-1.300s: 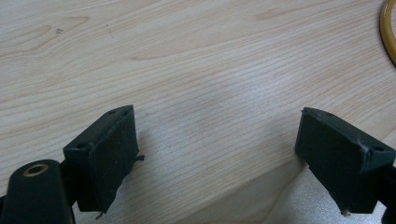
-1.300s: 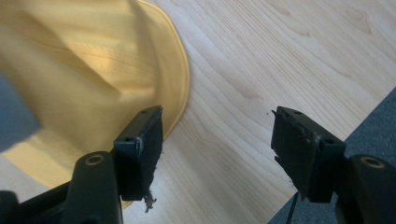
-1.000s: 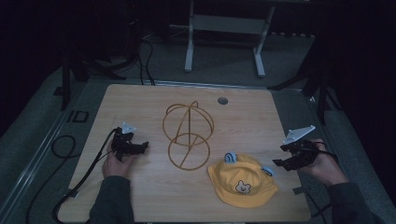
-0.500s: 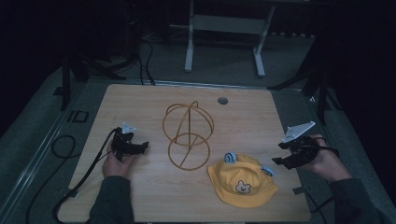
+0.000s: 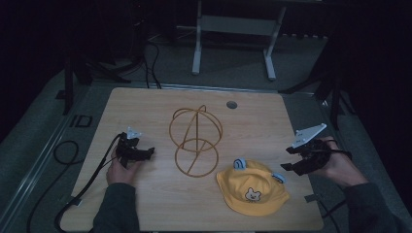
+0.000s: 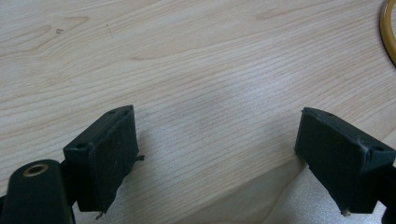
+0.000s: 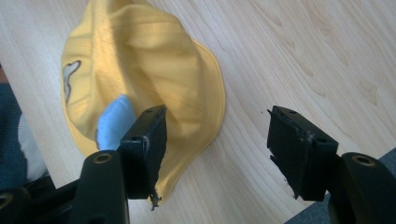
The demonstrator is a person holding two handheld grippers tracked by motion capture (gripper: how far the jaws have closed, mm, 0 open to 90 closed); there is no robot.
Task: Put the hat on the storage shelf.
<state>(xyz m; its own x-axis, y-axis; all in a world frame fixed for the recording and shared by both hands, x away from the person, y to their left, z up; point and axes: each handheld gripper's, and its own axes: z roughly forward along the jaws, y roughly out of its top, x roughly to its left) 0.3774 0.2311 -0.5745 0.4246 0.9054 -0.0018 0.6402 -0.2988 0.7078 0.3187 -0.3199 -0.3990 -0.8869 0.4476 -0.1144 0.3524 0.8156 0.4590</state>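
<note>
Dark floor and the legs of a metal stand surround a pale wooden table [image 5: 145, 107], which has a small round grommet hole [image 5: 231, 104] near its far edge. At the table's middle stands a wire sculpture of gold rings [image 5: 195, 141], one hoop flat on the wood and others rising from it. Just right of it and nearer the person lies a yellow bucket hat [image 5: 251, 187] with a small bear face and light-blue ears. The left gripper [image 5: 145, 153] rests low on the left side of the table, its jaws spread wide over bare wood with nothing between them. The right gripper [image 5: 290, 158] is held at the table's right edge, close to the hat's brim, jaws likewise wide apart and empty.
</note>
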